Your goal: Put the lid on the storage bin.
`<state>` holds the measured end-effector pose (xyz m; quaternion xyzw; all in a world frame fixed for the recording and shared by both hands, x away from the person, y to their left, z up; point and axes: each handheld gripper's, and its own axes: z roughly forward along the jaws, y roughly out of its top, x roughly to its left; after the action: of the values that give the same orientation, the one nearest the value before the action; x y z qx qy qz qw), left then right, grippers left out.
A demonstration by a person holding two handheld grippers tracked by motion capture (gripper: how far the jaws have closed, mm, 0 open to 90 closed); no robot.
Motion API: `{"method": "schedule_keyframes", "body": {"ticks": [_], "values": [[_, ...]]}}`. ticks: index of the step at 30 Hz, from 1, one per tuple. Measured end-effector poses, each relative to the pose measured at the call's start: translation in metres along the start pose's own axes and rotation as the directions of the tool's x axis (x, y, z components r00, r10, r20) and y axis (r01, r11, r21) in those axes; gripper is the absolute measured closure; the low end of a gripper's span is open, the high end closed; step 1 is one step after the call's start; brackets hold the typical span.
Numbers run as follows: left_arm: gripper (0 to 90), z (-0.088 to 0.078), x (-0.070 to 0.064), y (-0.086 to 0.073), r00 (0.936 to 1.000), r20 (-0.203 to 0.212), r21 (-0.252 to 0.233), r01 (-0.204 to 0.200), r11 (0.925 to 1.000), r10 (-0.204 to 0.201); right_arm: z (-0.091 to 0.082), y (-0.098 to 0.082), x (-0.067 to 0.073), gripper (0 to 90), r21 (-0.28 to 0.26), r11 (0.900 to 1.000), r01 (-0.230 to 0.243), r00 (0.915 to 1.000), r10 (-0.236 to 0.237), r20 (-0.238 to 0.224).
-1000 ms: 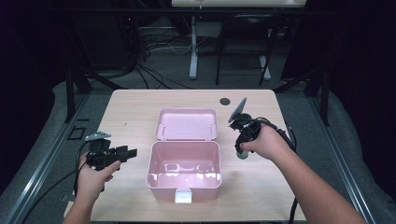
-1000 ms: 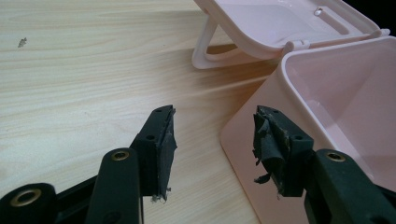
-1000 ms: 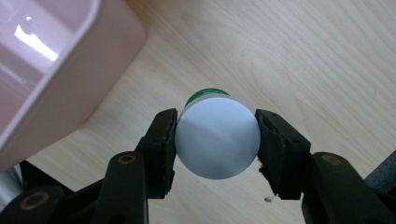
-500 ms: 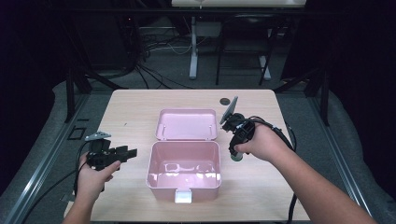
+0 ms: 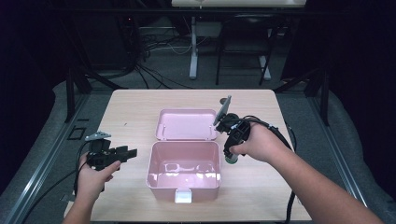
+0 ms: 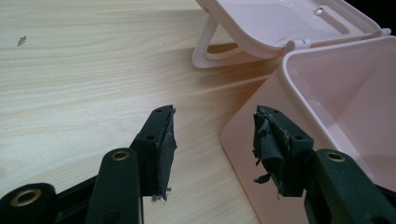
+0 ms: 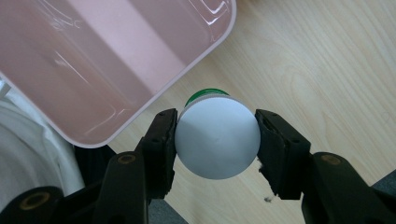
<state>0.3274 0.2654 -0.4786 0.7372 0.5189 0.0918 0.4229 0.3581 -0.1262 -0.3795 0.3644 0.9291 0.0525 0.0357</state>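
Note:
A pink plastic box (image 5: 161, 173) stands open mid-table, its lid (image 5: 187, 123) folded back flat behind it; the inside looks empty. My right gripper (image 5: 229, 154) points down at the box's right rim, shut on a small white bottle with a green cap (image 5: 231, 160). In the right gripper view the bottle's round white base (image 7: 217, 137) sits pressed between both pads, with the green cap (image 7: 205, 94) beyond it over the wood beside the pink box (image 7: 93, 60). My left gripper (image 5: 130, 152) is open left of the box, jaws level; its view (image 6: 212, 126) shows the box wall (image 6: 243, 140) just ahead.
The wooden table (image 5: 135, 107) has bare room left, right and behind the box. A white latch (image 5: 183, 196) juts from the box's front near the table's near edge. Cables and metal stands crowd the dark floor beyond the far edge.
My right hand has carried the bottle left and upward, closer to the box's right rim. The left hand and the box have stayed put.

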Motion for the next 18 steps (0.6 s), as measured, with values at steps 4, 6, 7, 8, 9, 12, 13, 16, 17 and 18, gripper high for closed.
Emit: {"method": "schedule_keyframes", "body": {"ticks": [4, 6, 7, 8, 9, 12, 13, 16, 17, 18], "values": [[48.5, 0.0, 0.0, 0.0, 1.0, 0.001, 0.0, 0.002, 1.0, -0.002, -0.002, 0.001, 0.005, 50.5, -0.003, 1.0, 0.014, 0.9999, -0.014, -0.007], [48.5, 0.0, 0.0, 0.0, 1.0, 0.001, 0.001, 0.002, 1.0, -0.002, -0.003, 0.002, 0.007, 50.5, -0.004, 1.0, 0.024, 0.9997, -0.024, -0.007], [48.5, 0.0, 0.0, 0.0, 1.0, 0.001, 0.0, 0.001, 1.0, -0.001, -0.004, 0.003, 0.009, 50.5, 0.0, 1.0, 0.026, 0.9996, -0.026, -0.007], [48.6, 0.0, 0.0, 0.0, 1.0, 0.001, 0.0, 0.001, 1.0, -0.001, -0.004, 0.003, 0.01, 50.5, -0.008, 0.999, 0.033, 0.9994, -0.034, -0.009], [48.5, 0.0, 0.0, 0.0, 1.0, 0.001, 0.0, 0.003, 1.0, -0.003, -0.005, 0.004, 0.012, 50.5, -0.003, 1.0, 0.031, 0.9994, -0.031, -0.013], [48.5, 0.0, 0.0, 0.0, 1.0, 0.003, 0.001, 0.002, 1.0, -0.002, -0.006, 0.007, 0.017, 50.5, -0.006, 0.999, 0.05, 0.9986, -0.05, -0.015], [48.5, 0.0, 0.0, 0.0, 1.0, 0.002, 0.002, 0.002, 1.0, -0.002, -0.005, 0.008, 0.019, 50.5, -0.011, 0.999, 0.053, 0.9984, -0.054, -0.018], [48.5, -0.001, 0.001, 0.0, 1.0, 0.004, 0.0, 0.002, 1.0, -0.002, -0.005, 0.011, 0.024, 50.5, -0.009, 0.998, 0.062, 0.9978, -0.062, -0.024], [48.5, -0.001, 0.001, 0.0, 1.0, 0.002, -0.002, 0.004, 1.0, -0.004, -0.004, 0.013, 0.025, 50.5, -0.012, 0.997, 0.073, 0.997, -0.074, -0.024], [48.5, -0.001, 0.001, 0.0, 1.0, 0.002, -0.003, 0.005, 1.0, -0.005, -0.003, 0.014, 0.026, 50.5, -0.015, 0.997, 0.074, 0.9969, -0.074, -0.025]]}}
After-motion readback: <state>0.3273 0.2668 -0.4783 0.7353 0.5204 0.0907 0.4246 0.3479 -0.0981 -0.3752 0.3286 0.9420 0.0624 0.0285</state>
